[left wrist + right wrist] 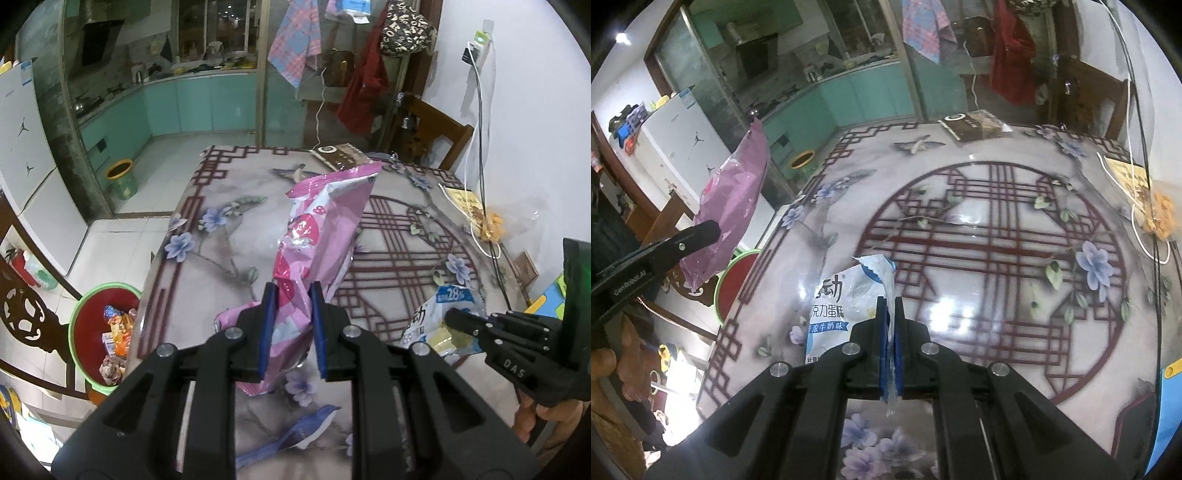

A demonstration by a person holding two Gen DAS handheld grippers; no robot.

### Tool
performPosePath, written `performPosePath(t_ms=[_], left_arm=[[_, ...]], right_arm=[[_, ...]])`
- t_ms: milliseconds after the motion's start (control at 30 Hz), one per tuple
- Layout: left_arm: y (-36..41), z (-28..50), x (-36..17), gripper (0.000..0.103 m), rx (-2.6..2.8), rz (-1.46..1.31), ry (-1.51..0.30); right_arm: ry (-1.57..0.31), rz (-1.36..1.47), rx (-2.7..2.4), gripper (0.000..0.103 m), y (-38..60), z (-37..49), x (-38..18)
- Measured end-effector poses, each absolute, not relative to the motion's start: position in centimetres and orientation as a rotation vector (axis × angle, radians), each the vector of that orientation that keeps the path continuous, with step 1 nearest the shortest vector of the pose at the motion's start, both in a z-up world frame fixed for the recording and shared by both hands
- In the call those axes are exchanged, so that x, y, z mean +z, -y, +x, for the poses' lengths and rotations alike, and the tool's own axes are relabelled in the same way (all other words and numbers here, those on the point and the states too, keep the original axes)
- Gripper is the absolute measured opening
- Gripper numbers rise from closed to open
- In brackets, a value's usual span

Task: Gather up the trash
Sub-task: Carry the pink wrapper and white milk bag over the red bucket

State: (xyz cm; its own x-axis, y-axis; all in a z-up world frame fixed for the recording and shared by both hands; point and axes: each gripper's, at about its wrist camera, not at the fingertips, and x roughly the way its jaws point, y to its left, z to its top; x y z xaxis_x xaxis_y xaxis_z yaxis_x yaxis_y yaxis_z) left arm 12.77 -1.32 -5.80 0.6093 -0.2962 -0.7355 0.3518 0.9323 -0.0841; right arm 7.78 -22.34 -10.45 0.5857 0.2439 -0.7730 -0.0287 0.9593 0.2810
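Note:
My left gripper (291, 291) is shut on a crumpled pink snack bag (317, 229), which stands up above the patterned table (229, 236). The same pink snack bag (735, 195) shows at the left of the right wrist view, held by the left gripper (713, 230). My right gripper (891, 306) is shut on the torn edge of a white and blue wrapper (838, 306) with printed characters, lifted over the table (997, 295). That white and blue wrapper (439, 317) hangs from the right gripper (448, 317) at the right of the left wrist view. A red bin with a green rim (99, 332) on the floor left of the table holds several wrappers.
A brown packet (341, 157) lies at the table's far edge. A clear bag with yellow snacks (491, 223) and white cables (476, 147) sit at the right edge by the wall. A wooden chair (432, 129) stands behind. A green pail (122, 179) is on the kitchen floor.

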Motion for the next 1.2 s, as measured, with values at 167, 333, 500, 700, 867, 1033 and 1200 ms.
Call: performPosePath(t_ms=[167, 333, 500, 700, 867, 1033, 1200], left_arm=[[-0.6, 13.2, -6.7, 0.018, -0.374, 0.070, -0.869], [-2.4, 13.4, -7.6, 0.019, -0.366, 0.061, -0.894], [-5.2, 13.3, -8.3, 0.019, -0.331, 0.028, -0.908], [-9.0, 13.3, -8.7, 0.019, -0.290, -0.003, -0.920], [-11.9, 13.5, -8.7, 0.019, -0.277, -0.008, -0.924], [-14.5, 14.0, -8.5, 0.019, -0.279, -0.010, -0.917], [-17.0, 14.6, -8.1, 0.019, -0.283, -0.010, -0.904]], right_arm=[[-0.944, 0.241, 0.167, 0.003, 20.3, 8.3, -10.5], [-0.959, 0.231, 0.170, 0.003, 18.6, 8.8, -10.9], [-0.970, 0.206, 0.185, 0.003, 16.6, 9.5, -11.0], [-0.973, 0.180, 0.215, 0.003, 13.3, 10.1, -11.0], [-0.974, 0.175, 0.222, 0.003, 10.6, 10.5, -10.9], [-0.971, 0.179, 0.214, 0.003, 8.1, 10.8, -10.7], [-0.958, 0.174, 0.207, 0.003, 5.6, 11.0, -10.3]])
